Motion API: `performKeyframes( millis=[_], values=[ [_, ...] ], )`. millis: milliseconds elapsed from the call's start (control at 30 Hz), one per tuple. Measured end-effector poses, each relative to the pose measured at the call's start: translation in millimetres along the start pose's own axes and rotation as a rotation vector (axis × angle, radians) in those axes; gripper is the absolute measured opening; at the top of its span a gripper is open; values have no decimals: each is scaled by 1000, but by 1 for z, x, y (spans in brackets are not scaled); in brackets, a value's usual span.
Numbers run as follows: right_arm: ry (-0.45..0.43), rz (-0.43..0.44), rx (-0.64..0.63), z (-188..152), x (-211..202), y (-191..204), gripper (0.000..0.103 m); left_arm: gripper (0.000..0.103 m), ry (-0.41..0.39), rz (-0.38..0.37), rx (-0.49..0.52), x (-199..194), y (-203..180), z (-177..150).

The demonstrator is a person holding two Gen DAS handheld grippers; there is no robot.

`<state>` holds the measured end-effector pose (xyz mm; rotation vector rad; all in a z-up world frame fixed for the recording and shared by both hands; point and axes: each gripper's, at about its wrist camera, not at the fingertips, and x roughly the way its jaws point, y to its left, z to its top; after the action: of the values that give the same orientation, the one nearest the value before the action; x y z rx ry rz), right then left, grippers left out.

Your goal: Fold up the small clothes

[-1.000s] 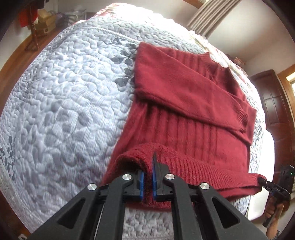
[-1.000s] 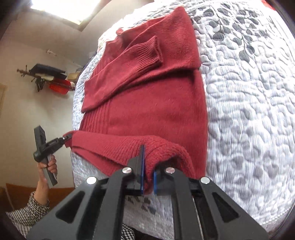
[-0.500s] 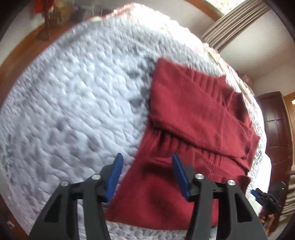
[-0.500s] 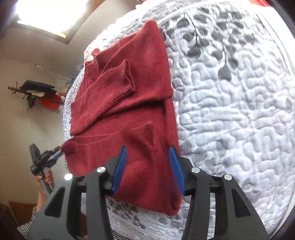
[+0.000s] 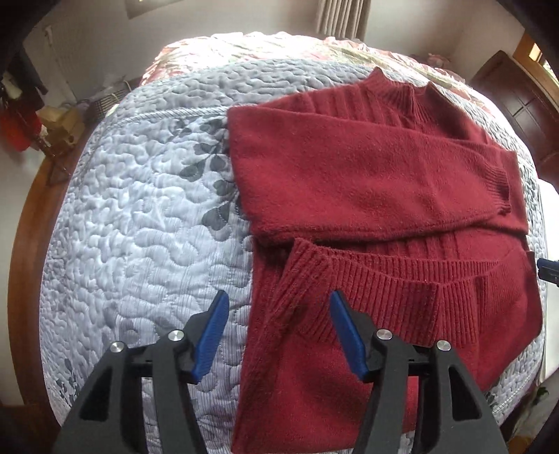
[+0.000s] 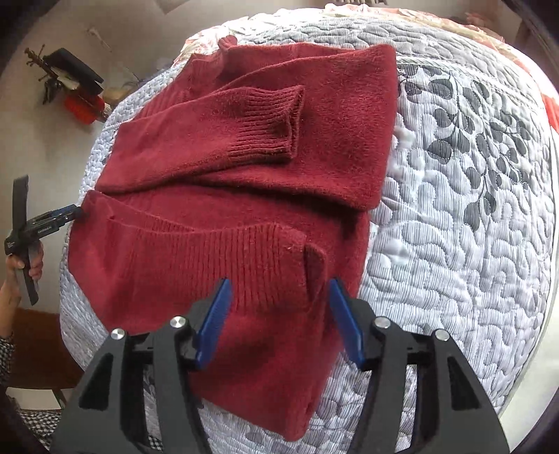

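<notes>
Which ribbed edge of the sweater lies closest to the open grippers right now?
The waist hem band, folded up across the body below the left gripper. The sleeve cuff and the collar lie farther up.

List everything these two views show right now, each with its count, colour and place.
sweater: one, dark red, lying on the quilt, both sleeves folded across the chest, ribbed hem turned up over the lower body.
quilt: one, pale grey-white with dark leaf print, spread over the bed.
bed frame: one, brown wood, along the quilt's left edge in the left wrist view.
curtain: one, beige, beyond the bed's far end.
door: one, dark brown, far right of the left wrist view.
left gripper: one, black with blue pads, open above the hem.
right gripper: one, black with blue pads, open above the hem.
</notes>
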<state>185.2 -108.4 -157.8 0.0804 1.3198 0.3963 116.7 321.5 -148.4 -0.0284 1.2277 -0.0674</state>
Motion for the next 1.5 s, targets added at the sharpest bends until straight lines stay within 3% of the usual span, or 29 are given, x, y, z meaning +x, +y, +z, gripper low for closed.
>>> performKeyframes(
  millis=[200,267,300,367,400,433,467,633,700,800,933,1000,1033,1167,1333,1500],
  values=[
    [35,9,-10,12,23,-5,62,63,18,-20,51,18,-11,9],
    [55,19,-21,16,32,-3,57,60,26,-27,65,24,-13,12],
    [62,25,-28,17,36,-1,51,56,37,-31,69,29,-14,13],
    [70,26,-48,18,39,3,31,20,64,-49,69,36,-14,14],
    [66,22,-60,17,38,6,26,12,68,-63,64,38,-13,15],
    [61,22,-68,16,38,7,13,10,67,-77,58,38,-13,15],
    [57,29,-70,15,35,6,6,8,58,-82,57,36,-13,14],
    [32,78,-67,11,21,-2,6,7,14,-157,26,23,-4,9],
    [46,66,-75,11,21,-4,12,7,28,-134,47,29,-5,7],
    [79,32,-76,14,31,-3,29,11,64,-115,61,41,-7,9],
    [91,49,-80,16,42,1,30,18,78,-113,55,51,-13,16],
    [90,63,-90,16,42,2,19,14,78,-100,74,53,-20,18],
    [87,71,-93,15,41,3,6,13,73,-94,89,51,-23,17],
    [43,106,-81,14,23,1,6,8,24,-90,94,32,-25,13],
    [-35,161,-73,20,-12,3,6,6,-58,-145,39,-6,-12,21],
    [-144,181,-72,47,-49,3,6,6,-169,-158,-4,-38,-4,57]
  ],
)
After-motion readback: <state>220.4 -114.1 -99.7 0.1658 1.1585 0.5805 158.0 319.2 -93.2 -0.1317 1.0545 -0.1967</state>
